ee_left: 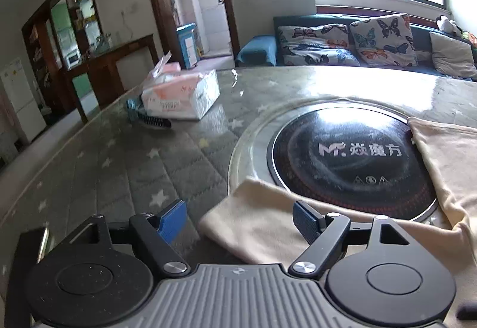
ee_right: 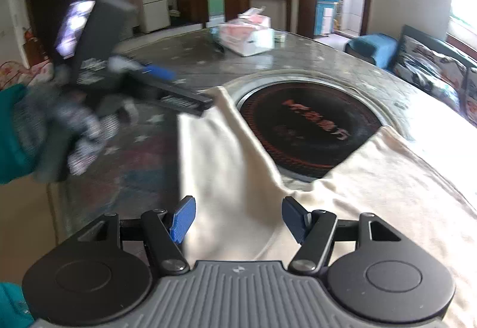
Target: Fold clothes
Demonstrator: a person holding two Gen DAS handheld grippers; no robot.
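Note:
A cream garment (ee_right: 372, 179) lies spread on the table, partly over the round black cooktop (ee_right: 310, 125). One sleeve (ee_right: 214, 149) runs toward the far left. In the left wrist view the sleeve's end (ee_left: 262, 226) lies flat under my left gripper (ee_left: 238, 222), which is open, its blue pads wide apart and clear of the cloth. The right wrist view shows that left gripper (ee_right: 179, 86) blurred at the sleeve's tip, held by a hand with a teal sleeve (ee_right: 12, 131). My right gripper (ee_right: 238, 220) hangs open over the garment near the sleeve's base, gripping nothing.
The table carries a grey star-patterned cover (ee_left: 119, 167). A white and pink tissue pack (ee_left: 182, 95) and a dark comb (ee_left: 155, 120) sit at its far side. Beyond the table stands a sofa with butterfly cushions (ee_left: 342, 41).

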